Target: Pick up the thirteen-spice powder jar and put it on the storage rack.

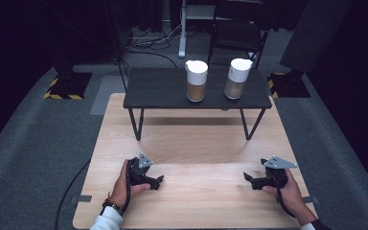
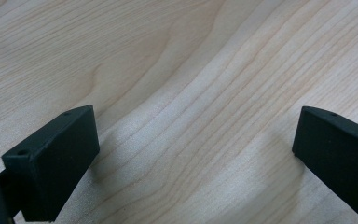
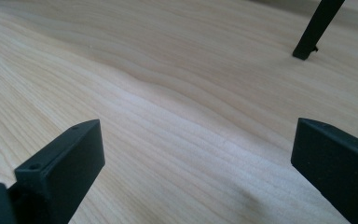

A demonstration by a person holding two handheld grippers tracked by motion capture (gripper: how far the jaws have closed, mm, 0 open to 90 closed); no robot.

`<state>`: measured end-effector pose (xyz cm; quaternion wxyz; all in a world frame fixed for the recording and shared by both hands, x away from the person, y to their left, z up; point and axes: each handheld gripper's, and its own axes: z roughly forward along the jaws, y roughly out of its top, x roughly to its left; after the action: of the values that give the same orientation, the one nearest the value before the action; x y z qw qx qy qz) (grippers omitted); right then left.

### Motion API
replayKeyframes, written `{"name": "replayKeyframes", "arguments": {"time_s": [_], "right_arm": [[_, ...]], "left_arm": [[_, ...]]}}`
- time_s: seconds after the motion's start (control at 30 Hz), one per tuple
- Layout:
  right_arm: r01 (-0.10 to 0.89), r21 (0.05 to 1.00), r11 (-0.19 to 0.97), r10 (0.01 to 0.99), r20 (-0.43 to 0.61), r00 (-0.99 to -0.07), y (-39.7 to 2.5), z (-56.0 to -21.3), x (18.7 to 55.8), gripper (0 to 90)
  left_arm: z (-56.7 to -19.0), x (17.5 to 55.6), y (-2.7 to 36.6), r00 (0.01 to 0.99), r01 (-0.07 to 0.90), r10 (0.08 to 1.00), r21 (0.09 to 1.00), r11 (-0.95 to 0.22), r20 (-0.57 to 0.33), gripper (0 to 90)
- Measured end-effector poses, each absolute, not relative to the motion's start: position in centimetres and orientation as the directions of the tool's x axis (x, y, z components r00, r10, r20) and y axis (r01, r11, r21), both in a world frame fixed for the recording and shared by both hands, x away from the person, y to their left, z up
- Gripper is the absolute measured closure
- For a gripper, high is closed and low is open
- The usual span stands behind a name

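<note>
- High view: left gripper and right gripper rest low on the wooden table, pointing inward, seemingly parked; two white-lidded jars stand well ahead on the black shelf
- Left gripper view: jaws spread wide, nothing between them but bare wood
- Right gripper view: jaws equally wide and empty; a shelf leg stands beyond

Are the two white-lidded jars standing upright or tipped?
Upright: the left white-lidded jar and the right one both stand on the black raised shelf, lids on top.
</note>
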<state>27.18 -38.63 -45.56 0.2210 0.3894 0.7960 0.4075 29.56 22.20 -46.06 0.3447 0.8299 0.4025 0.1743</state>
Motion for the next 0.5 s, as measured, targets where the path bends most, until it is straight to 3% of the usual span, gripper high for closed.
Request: {"name": "replayKeyframes", "arguments": {"time_s": [0.5], "right_arm": [[0.492,0.770,0.406,0.796,-0.034,-0.604,-38.07,-45.98,27.68,2.3]], "left_arm": [[-46.06,29.56,22.20,0.615,0.548,0.788,0.712,-0.438,0.012,0.4]]}}
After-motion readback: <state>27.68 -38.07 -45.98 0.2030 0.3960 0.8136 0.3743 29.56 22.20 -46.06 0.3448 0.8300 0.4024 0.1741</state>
